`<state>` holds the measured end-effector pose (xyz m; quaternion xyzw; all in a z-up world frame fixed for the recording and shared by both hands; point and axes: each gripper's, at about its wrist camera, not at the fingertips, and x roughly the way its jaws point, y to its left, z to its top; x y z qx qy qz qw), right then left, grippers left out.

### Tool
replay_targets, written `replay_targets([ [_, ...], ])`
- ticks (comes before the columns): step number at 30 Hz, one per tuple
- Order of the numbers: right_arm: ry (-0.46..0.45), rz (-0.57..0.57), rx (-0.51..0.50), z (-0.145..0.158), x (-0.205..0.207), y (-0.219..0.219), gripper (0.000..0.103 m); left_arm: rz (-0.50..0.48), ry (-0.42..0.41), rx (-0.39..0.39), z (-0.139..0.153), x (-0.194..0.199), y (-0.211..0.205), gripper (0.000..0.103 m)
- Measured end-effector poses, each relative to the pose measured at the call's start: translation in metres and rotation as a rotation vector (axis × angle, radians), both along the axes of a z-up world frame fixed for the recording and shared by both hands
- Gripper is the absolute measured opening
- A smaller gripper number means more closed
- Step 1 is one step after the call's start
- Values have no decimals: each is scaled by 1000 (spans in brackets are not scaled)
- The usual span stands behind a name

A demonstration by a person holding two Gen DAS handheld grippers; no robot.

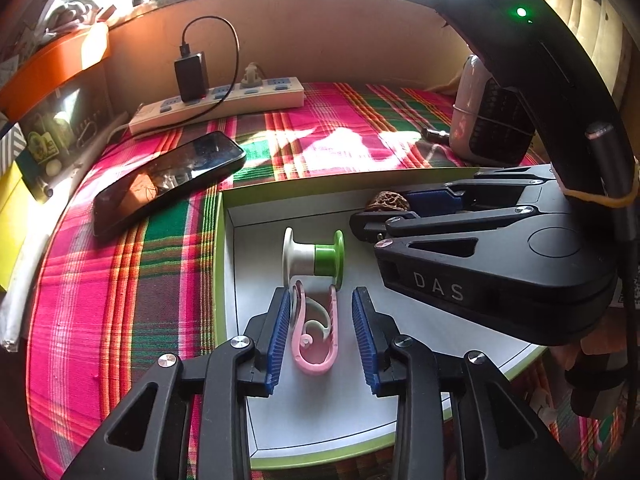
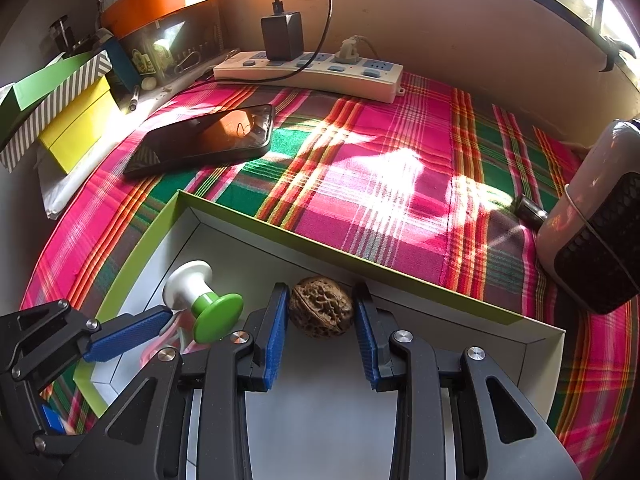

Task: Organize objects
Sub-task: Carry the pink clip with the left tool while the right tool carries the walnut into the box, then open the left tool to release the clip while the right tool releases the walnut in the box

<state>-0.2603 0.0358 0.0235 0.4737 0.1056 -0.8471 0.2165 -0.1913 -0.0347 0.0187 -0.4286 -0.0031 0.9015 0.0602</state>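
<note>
A: Left gripper?
B: Jaws apart, pink clip lying between the blue pads on the box floor. Left pad looks to brush it, right pad clear, so not clamped

A: Right gripper?
B: Jaws straddle the walnut. Left pad at its edge, small gap on the right. Can't tell if it's pinched. Nut sits on the floor against the far wall

A: Anything else in the box?
B: White-and-green spool on its side, just beyond the clip

A: Outside it?
B: Plaid cloth, black phone face up, power strip with a black charger near the back wall, a grey-black device on the right
</note>
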Motion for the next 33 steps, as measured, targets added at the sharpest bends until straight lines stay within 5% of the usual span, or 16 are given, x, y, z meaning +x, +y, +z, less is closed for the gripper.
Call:
replay_targets([
  [7,22,-8,-7,5,4,1,44,-2,-2,-2,1,1,1,36],
  [16,34,-25,-22,9,9,8,44,4,6,6,4,7,2,44],
  [33,80,-53,-39,22,35,20,44,19,26,27,15,26,-3,45],
])
